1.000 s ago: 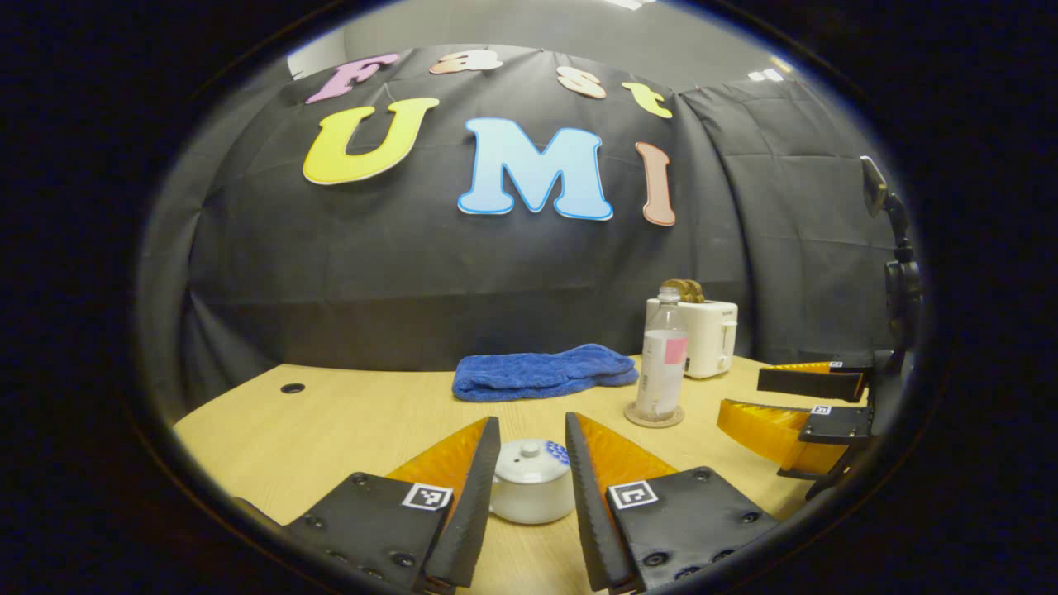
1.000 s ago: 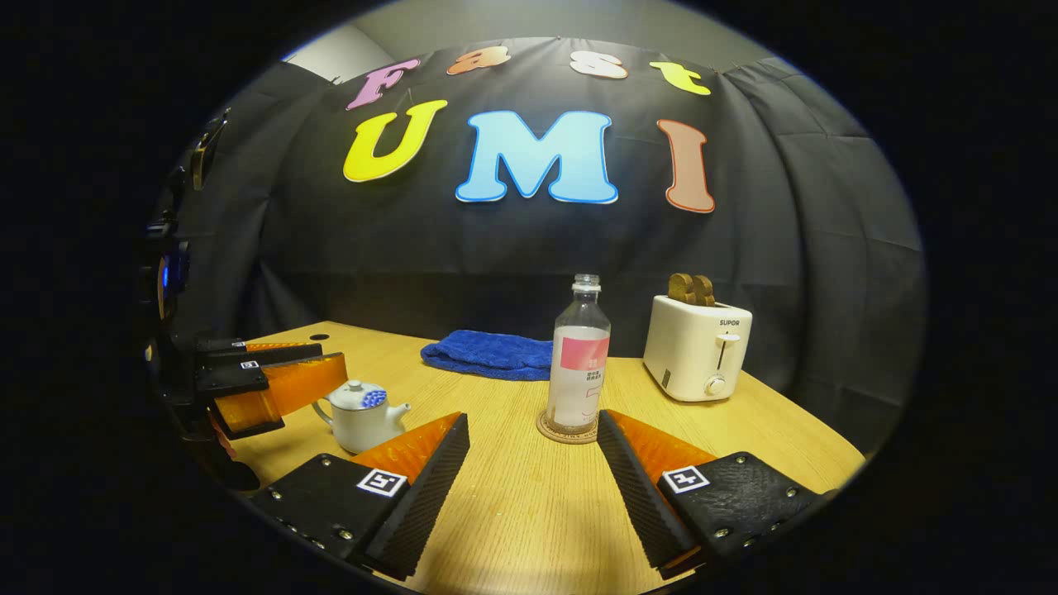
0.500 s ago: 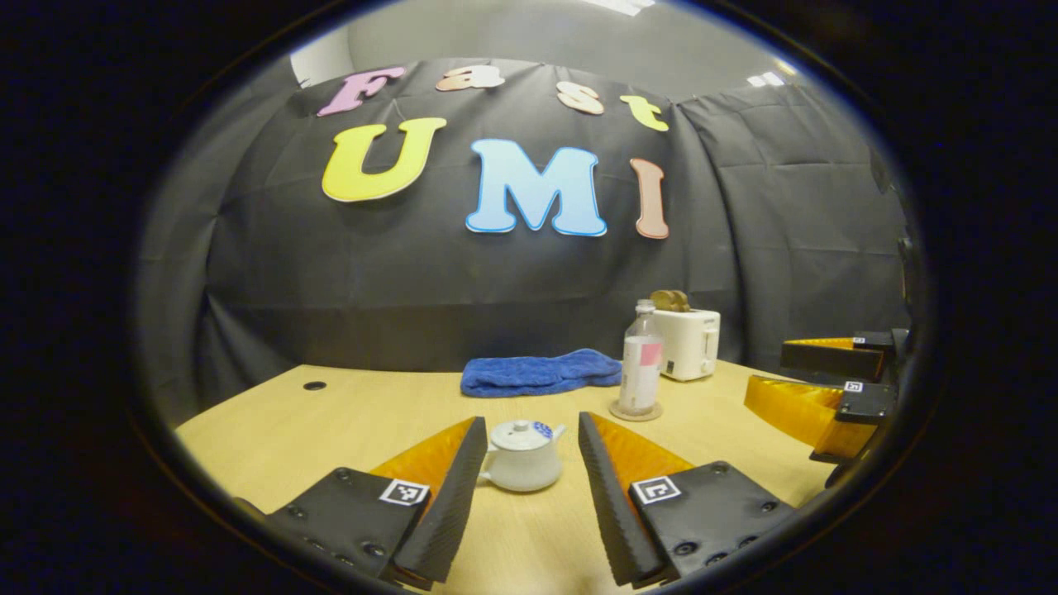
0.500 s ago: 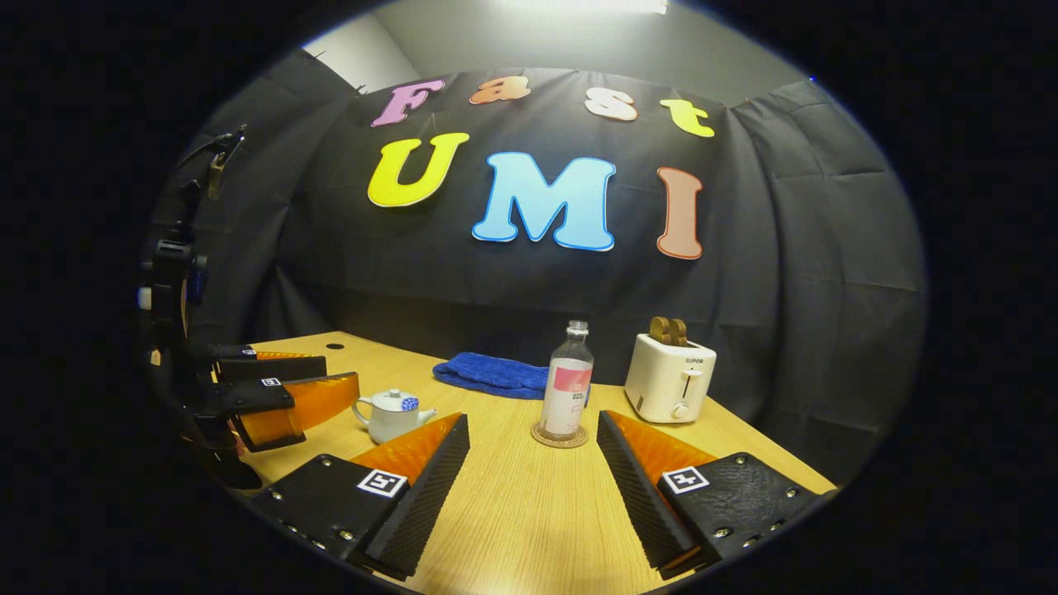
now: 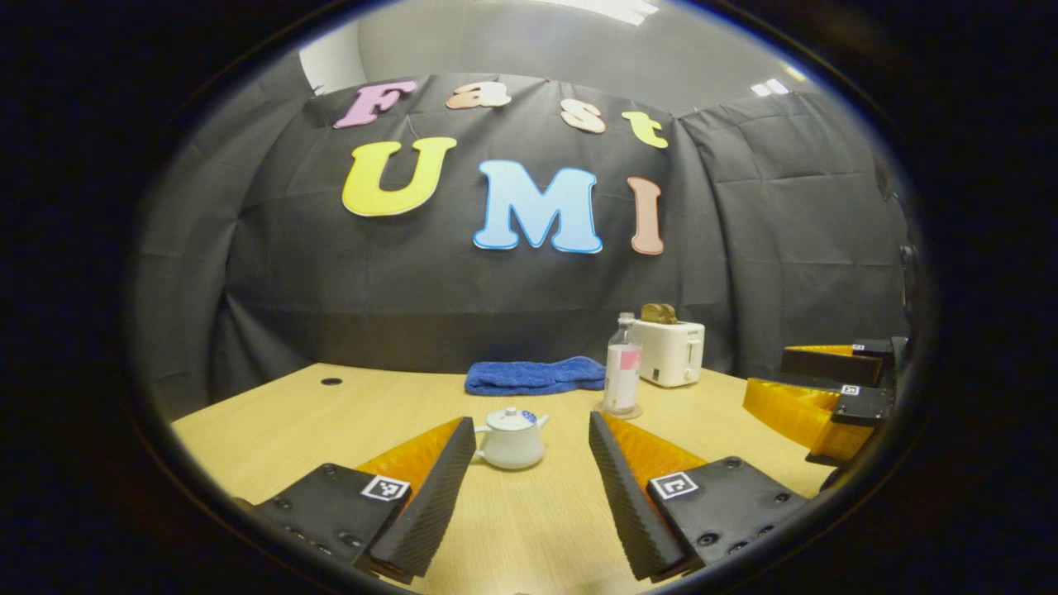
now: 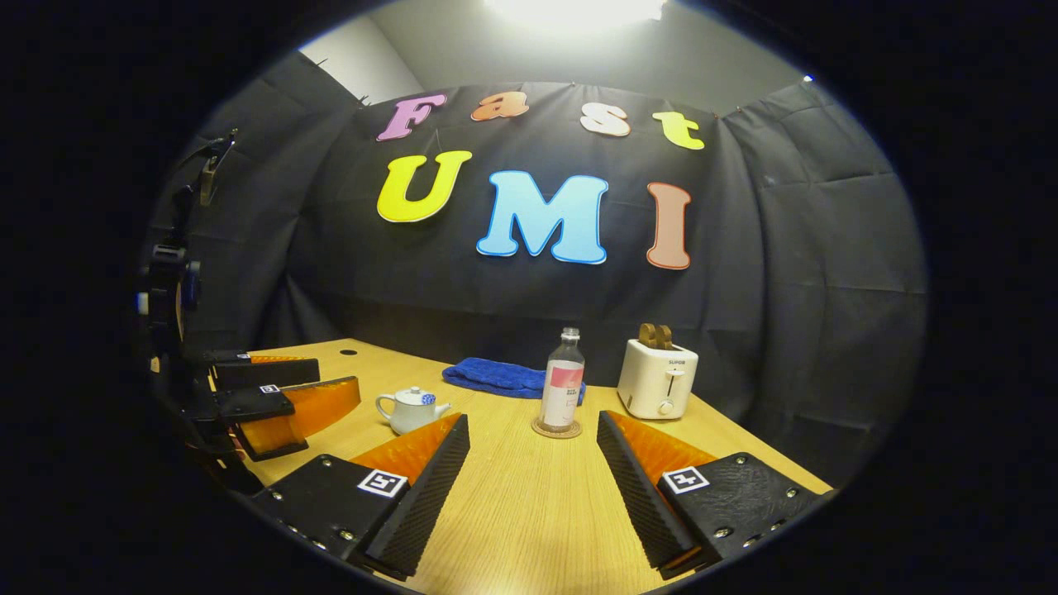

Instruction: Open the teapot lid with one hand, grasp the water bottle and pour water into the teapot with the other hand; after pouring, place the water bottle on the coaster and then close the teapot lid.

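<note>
A small white teapot (image 5: 512, 445) with its lid on stands on the wooden table, a short way ahead of my open left gripper (image 5: 529, 438); it also appears at left in the right gripper view as the teapot (image 6: 411, 409). The clear water bottle (image 6: 562, 382) with a pink label stands upright on a round coaster (image 6: 555, 428), ahead of my open right gripper (image 6: 533, 434) and apart from it. The same bottle (image 5: 621, 377) stands right of the teapot. Both grippers hold nothing. The right gripper (image 5: 814, 392) shows at the right edge, the left gripper (image 6: 281, 397) at the left edge.
A folded blue towel (image 5: 536, 375) lies at the back of the table (image 5: 347, 413). A white toaster (image 6: 657, 378) with bread in its slots stands right of the bottle. A cable hole (image 5: 331, 382) sits at the table's back left.
Both grippers have drawn back from the table, so the teapot and the bottle look smaller and farther off. Both stay open. The left gripper no longer straddles the teapot.
</note>
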`<state>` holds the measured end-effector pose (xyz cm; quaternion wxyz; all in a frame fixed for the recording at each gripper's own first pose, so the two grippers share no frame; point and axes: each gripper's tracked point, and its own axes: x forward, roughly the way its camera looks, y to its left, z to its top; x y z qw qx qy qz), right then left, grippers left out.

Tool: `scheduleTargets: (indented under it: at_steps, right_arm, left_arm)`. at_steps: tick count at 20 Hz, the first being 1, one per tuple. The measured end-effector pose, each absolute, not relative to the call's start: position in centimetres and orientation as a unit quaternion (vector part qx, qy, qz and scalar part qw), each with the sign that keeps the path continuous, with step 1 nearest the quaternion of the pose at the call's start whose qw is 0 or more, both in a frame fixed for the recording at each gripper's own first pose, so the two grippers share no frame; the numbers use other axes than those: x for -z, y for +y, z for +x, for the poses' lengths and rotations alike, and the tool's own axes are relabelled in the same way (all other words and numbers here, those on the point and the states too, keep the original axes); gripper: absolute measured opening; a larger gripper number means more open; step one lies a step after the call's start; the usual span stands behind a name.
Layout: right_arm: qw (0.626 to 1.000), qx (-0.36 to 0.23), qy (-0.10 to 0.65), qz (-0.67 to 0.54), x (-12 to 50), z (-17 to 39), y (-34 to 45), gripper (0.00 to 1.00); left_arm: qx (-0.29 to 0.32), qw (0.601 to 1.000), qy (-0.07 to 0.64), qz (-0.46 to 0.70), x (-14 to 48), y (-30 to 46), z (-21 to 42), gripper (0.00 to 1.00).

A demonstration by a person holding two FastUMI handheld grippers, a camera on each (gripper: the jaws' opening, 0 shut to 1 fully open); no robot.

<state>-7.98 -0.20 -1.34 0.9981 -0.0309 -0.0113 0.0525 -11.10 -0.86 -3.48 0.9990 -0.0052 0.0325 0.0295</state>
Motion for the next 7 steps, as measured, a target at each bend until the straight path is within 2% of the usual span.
scheduleTargets:
  at_steps: [7]
  right_arm:
    - [0.998,-0.056,-0.015,-0.04,1.5,-8.3,0.5,0.96]
  left_arm:
    - [-0.05,0.998,0.024,0.004,2.8,-0.4,-13.7,0.95]
